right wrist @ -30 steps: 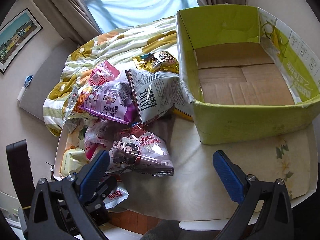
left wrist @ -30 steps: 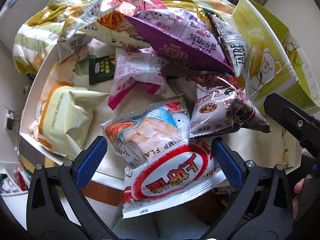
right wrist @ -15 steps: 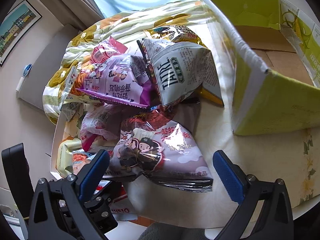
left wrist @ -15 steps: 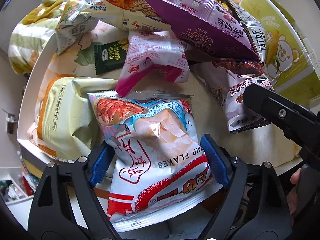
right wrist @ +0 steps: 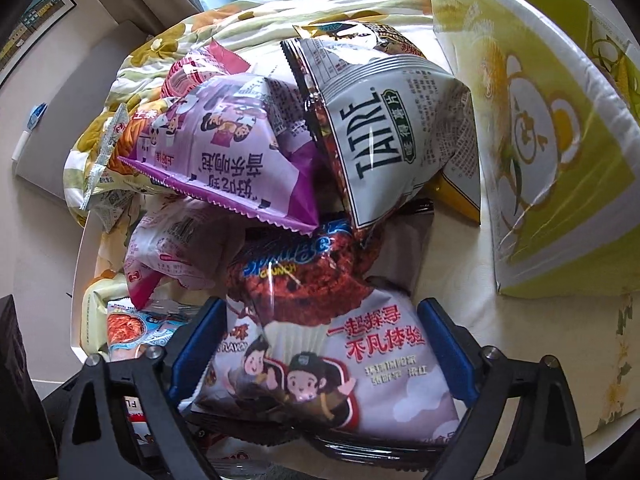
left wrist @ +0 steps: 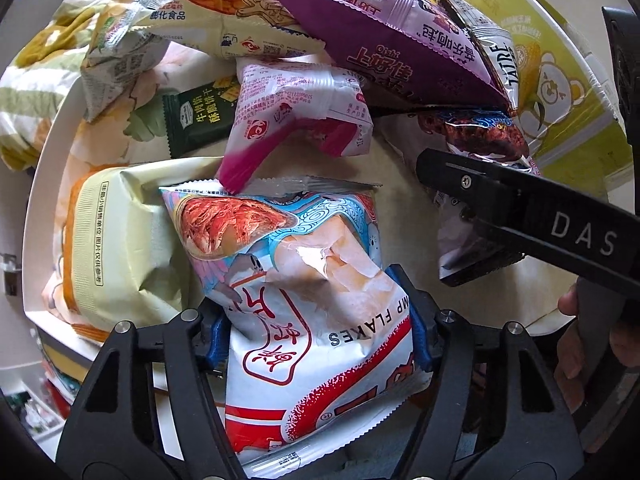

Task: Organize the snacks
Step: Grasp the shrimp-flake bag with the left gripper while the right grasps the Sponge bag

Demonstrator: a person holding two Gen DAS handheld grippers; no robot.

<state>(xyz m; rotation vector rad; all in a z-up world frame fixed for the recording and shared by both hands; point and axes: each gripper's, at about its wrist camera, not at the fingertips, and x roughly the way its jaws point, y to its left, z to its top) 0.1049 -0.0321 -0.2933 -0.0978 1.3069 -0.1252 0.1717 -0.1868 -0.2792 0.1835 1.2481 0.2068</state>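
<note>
A pile of snack bags lies on a white table. My left gripper (left wrist: 316, 320) is shut on the red-and-white shrimp flakes bag (left wrist: 296, 280), creasing its sides. My right gripper (right wrist: 320, 344) is open, its blue pads on either side of a lilac cartoon bag (right wrist: 336, 364) without squeezing it; it also shows in the left wrist view (left wrist: 520, 216) over that bag. A green cardboard box (right wrist: 560, 152) stands to the right.
Behind lie a purple bag (right wrist: 224, 148), a white TATRE bag (right wrist: 388, 132), a pink bag (left wrist: 296, 108), a pale yellow bag (left wrist: 116, 240) and a dark green bar (left wrist: 200, 116). A floral blanket (right wrist: 280, 16) lies beyond the table's far edge.
My left gripper moved forward and closed on the shrimp flakes bag. My right gripper moved left and forward from near the box, and now straddles the lilac bag.
</note>
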